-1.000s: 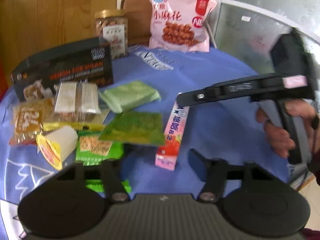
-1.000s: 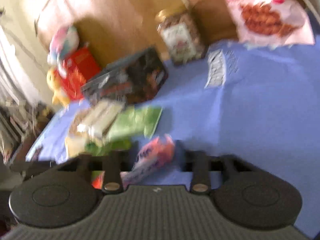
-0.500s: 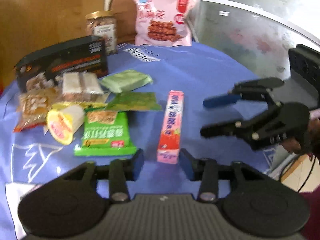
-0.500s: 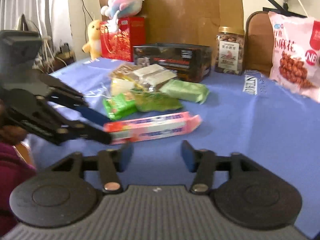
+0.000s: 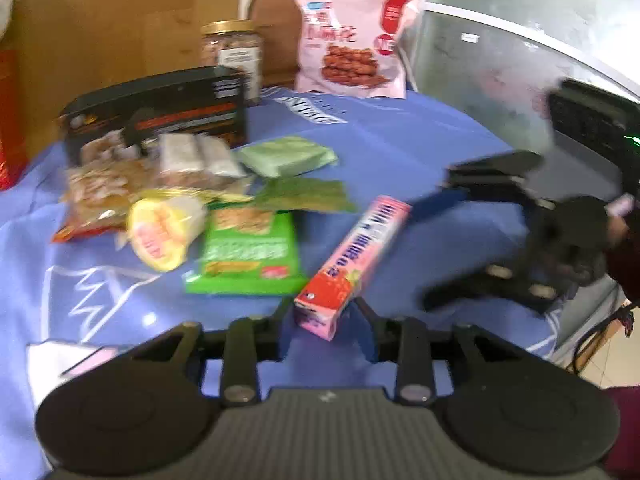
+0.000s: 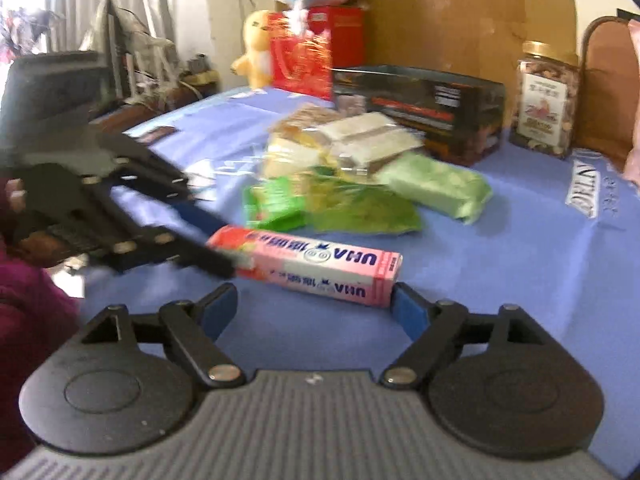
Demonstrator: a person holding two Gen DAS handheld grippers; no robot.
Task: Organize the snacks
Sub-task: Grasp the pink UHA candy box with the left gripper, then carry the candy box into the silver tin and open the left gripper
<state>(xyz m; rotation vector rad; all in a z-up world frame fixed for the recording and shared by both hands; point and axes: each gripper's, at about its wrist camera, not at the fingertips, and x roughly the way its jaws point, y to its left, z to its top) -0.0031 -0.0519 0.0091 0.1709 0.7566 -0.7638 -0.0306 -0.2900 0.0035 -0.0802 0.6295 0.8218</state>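
Observation:
A long pink snack box [image 5: 356, 252] lies slantwise on the blue tablecloth [image 5: 400, 148]. My left gripper [image 5: 324, 316] has its jaws closing on the box's near end, and both pads look pressed against it. In the right wrist view the same pink box [image 6: 312, 268] runs across the frame, its left end between the left gripper's fingers [image 6: 208, 258]. My right gripper [image 6: 316, 308] is opening wide just in front of the box, and nothing is between its pads. From the left wrist view the right gripper [image 5: 432, 248] stands spread beside the box's far end.
Left of the box are a green packet [image 5: 248, 252], a yellow packet [image 5: 164, 232], a dark green sachet [image 5: 304, 196] and a pale green packet [image 5: 288, 156]. Behind stand a black box [image 5: 160, 116], a jar [image 5: 232, 52] and a pink bag [image 5: 352, 40]. Plush toys [image 6: 256, 48] sit at the far edge.
The right gripper rolled upright, let go of the pink box and spread its jaws. The left gripper closed in around the box's near end, and the box now lies more slantwise.

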